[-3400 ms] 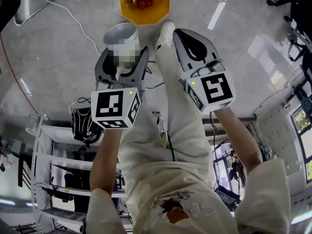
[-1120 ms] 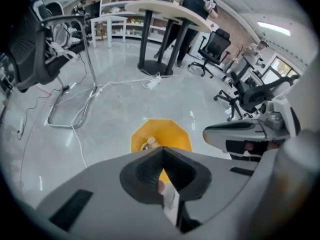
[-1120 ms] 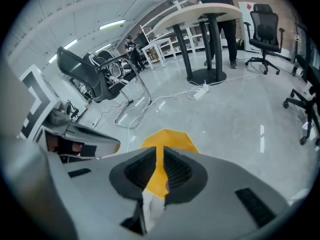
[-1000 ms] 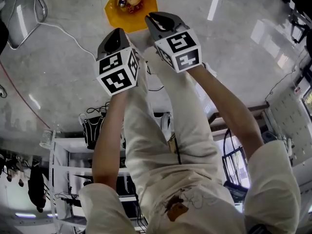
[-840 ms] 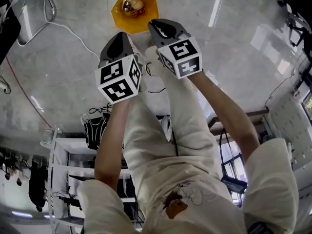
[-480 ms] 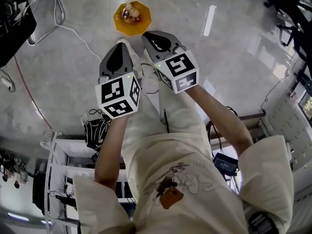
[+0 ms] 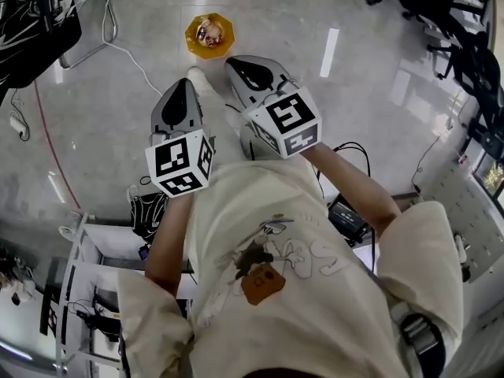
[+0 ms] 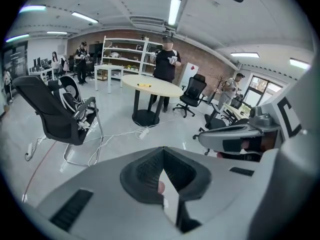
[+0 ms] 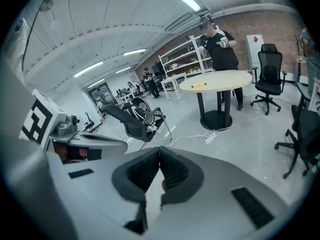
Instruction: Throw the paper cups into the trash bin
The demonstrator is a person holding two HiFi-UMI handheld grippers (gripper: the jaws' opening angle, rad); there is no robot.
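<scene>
In the head view the orange trash bin point(image 7: 209, 35) stands on the grey floor ahead of the person, with paper cups point(image 7: 209, 29) lying inside it. My left gripper point(image 7: 179, 87) is held out in front of the body, short of the bin, jaws shut and empty. Beside it, my right gripper point(image 7: 236, 63) is also shut and empty, its tip a little nearer the bin. In the left gripper view my left gripper point(image 8: 163, 151) shows closed pads with nothing between them. The right gripper view shows my right gripper point(image 9: 160, 151) closed the same way.
A white cable point(image 7: 130, 56) runs across the floor left of the bin. A black mesh chair point(image 8: 55, 114) and a round table point(image 8: 150, 86) stand in the room, with people point(image 8: 166, 59) near the table. Office chairs point(image 7: 441, 10) are at the far right, and white shelving point(image 7: 98, 266) sits behind the person.
The cup that my left gripper held at first is gone from it. The bin has shrunk toward the top of the head view as the person backed away.
</scene>
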